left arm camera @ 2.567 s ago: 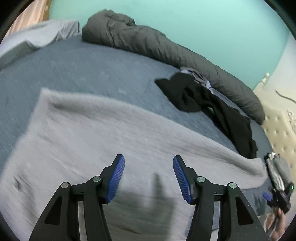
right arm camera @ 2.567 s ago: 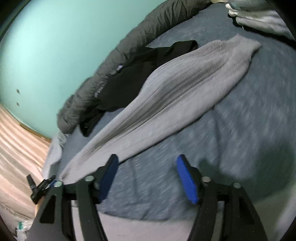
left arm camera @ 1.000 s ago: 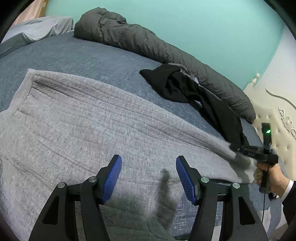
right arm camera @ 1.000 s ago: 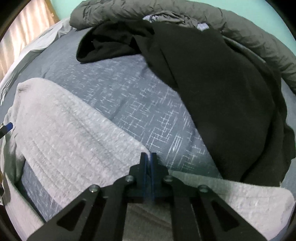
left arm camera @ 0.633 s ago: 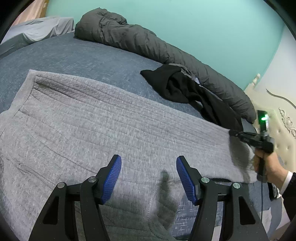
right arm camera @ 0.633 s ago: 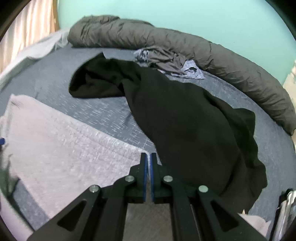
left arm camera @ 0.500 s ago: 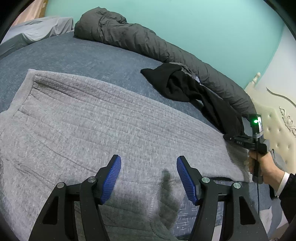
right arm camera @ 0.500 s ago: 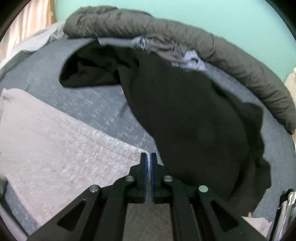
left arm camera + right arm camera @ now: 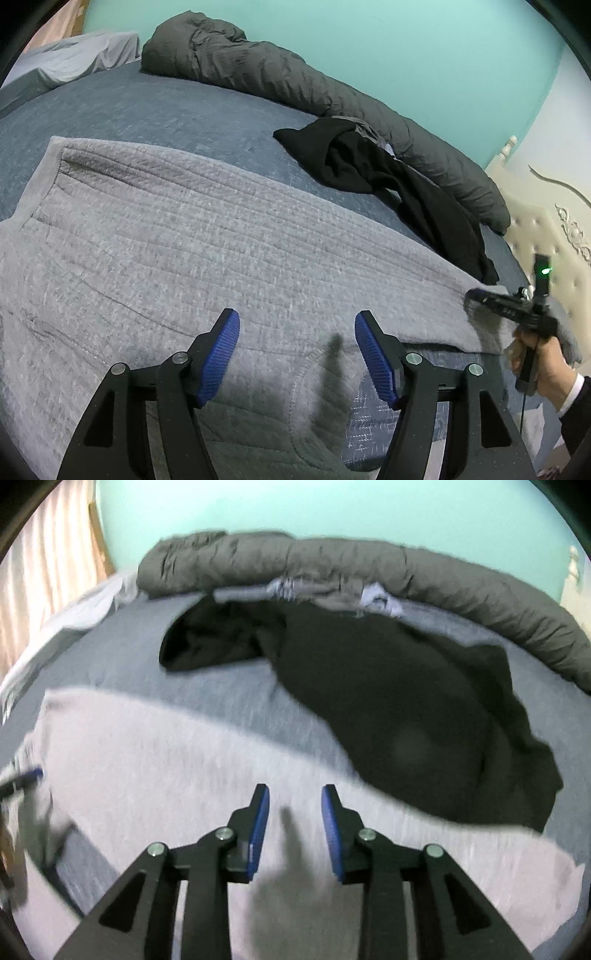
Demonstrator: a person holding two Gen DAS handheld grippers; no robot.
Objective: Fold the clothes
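A grey sweater lies spread flat on the blue bed, with black clothes beside it. The left gripper hovers over the sweater, jaws apart and empty. The right gripper is above the sweater's far end, jaws opening, nothing between them.

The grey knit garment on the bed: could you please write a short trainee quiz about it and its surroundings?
1. True or false: the grey knit garment lies spread flat on the blue bed.
2. Which lies nearer the rolled dark duvet: (a) the black garment, (b) the grey one?
3. Is anything between the pads of the right hand-held gripper, whose jaws are opening?

Key: 1 true; 2 a; 3 no, they stand apart over the grey fabric.
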